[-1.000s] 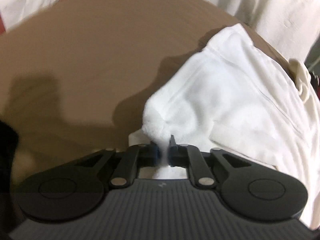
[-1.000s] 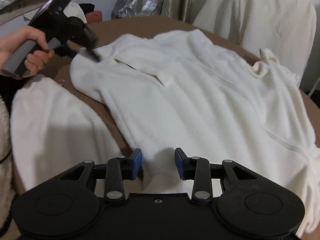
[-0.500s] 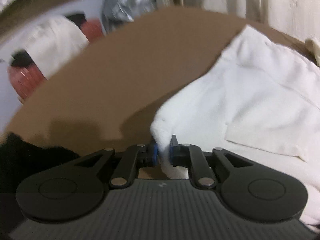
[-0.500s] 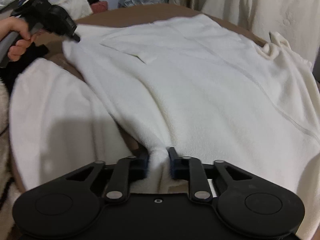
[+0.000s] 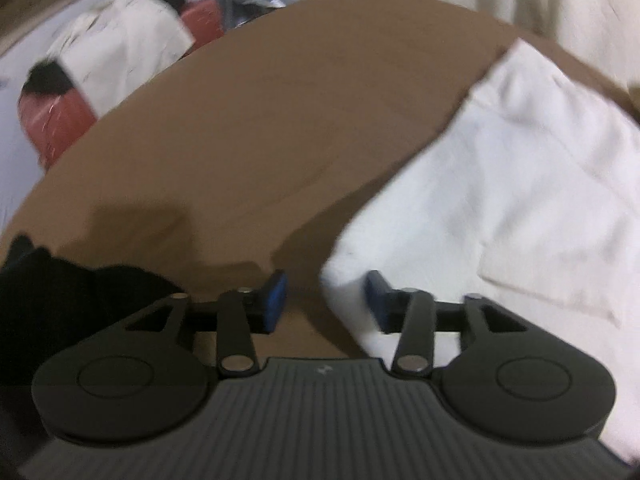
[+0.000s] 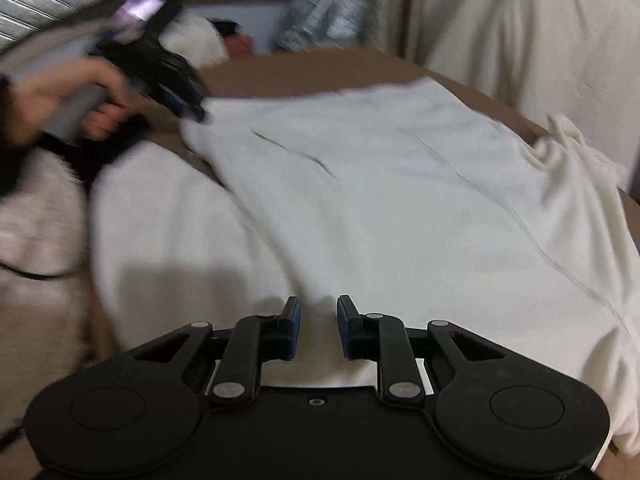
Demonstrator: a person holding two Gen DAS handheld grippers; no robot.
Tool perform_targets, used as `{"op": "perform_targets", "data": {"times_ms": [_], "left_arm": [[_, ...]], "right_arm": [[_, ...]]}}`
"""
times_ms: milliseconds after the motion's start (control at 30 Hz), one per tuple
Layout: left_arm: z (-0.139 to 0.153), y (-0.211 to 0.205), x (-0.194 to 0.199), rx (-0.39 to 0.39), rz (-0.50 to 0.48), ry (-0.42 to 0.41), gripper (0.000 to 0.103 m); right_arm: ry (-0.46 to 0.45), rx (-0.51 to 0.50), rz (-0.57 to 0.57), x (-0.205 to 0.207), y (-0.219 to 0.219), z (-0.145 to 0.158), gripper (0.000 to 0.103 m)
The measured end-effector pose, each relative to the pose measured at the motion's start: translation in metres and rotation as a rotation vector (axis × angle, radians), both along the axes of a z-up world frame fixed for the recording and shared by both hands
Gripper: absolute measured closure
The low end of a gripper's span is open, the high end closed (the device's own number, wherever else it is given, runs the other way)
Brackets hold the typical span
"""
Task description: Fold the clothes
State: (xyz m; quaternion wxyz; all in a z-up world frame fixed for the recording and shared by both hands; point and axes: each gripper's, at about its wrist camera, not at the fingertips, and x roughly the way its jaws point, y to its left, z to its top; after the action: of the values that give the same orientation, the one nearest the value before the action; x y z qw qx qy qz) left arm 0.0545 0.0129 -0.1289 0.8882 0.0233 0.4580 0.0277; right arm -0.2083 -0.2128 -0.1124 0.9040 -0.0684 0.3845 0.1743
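One view only: hand (image 6: 60,100).

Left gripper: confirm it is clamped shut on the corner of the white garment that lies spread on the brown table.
Not quite. The left gripper is open, not clamped: in the left wrist view its blue pads stand well apart, and the corner of the white garment lies loose between them. The garment is indeed spread on the brown table.

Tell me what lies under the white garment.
The white garment lies spread on a brown table, bare at its far side. Near the right claw, more white fabric shows; anything beneath is covered.
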Motion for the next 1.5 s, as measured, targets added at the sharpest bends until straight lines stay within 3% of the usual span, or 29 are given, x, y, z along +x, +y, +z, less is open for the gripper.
{"op": "perform_targets", "data": {"times_ms": [100,233,300,367,500,533,600,633,800,1000,1167,1300,1433,1500], "left_arm": [[0.004,0.005,0.002,-0.030,0.027,-0.022,0.050],[0.014,-0.021,-0.007,0.116,-0.032,-0.111,0.050],[0.019,-0.021,-0.009,0.108,-0.034,-0.136,0.049],[0.024,-0.022,-0.011,0.100,-0.036,-0.161,0.045],[0.033,-0.024,-0.015,0.083,-0.040,-0.212,0.040],[0.035,-0.025,-0.016,0.079,-0.041,-0.225,0.039],[0.040,-0.026,-0.018,0.070,-0.043,-0.251,0.038],[0.039,-0.025,-0.017,0.063,-0.042,-0.247,0.038],[0.032,-0.026,-0.013,0.053,-0.047,-0.214,0.038],[0.030,-0.027,-0.011,-0.012,-0.073,-0.194,0.037],[0.029,-0.039,-0.014,-0.080,-0.130,-0.183,0.037],[0.027,-0.053,-0.017,-0.142,-0.189,-0.168,0.037],[0.023,-0.077,-0.022,-0.212,-0.286,-0.145,0.036],[0.020,-0.091,-0.025,-0.233,-0.342,-0.133,0.035]], "right_arm": [[0.063,0.072,0.131,-0.008,0.012,0.002,0.051],[0.165,-0.035,0.256,-0.009,0.044,-0.027,0.049],[0.171,-0.118,0.315,-0.011,0.060,-0.041,0.049],[0.173,-0.191,0.373,-0.012,0.074,-0.056,0.042],[0.121,-0.243,0.423,-0.015,0.084,-0.072,0.037],[0.113,-0.232,0.418,-0.014,0.082,-0.072,0.038],[0.091,-0.201,0.389,-0.015,0.076,-0.070,0.061],[0.076,-0.188,0.378,-0.016,0.072,-0.066,0.089],[-0.008,-0.087,0.315,-0.023,0.050,-0.033,0.091],[-0.142,0.088,0.190,-0.023,-0.001,0.025,0.091],[-0.212,0.230,0.028,-0.004,-0.061,0.052,0.091],[-0.224,0.292,-0.240,0.022,-0.120,0.046,0.091],[-0.162,0.224,-0.573,0.050,-0.170,0.025,0.091],[-0.085,0.176,-0.718,0.063,-0.185,0.007,0.091]]}}
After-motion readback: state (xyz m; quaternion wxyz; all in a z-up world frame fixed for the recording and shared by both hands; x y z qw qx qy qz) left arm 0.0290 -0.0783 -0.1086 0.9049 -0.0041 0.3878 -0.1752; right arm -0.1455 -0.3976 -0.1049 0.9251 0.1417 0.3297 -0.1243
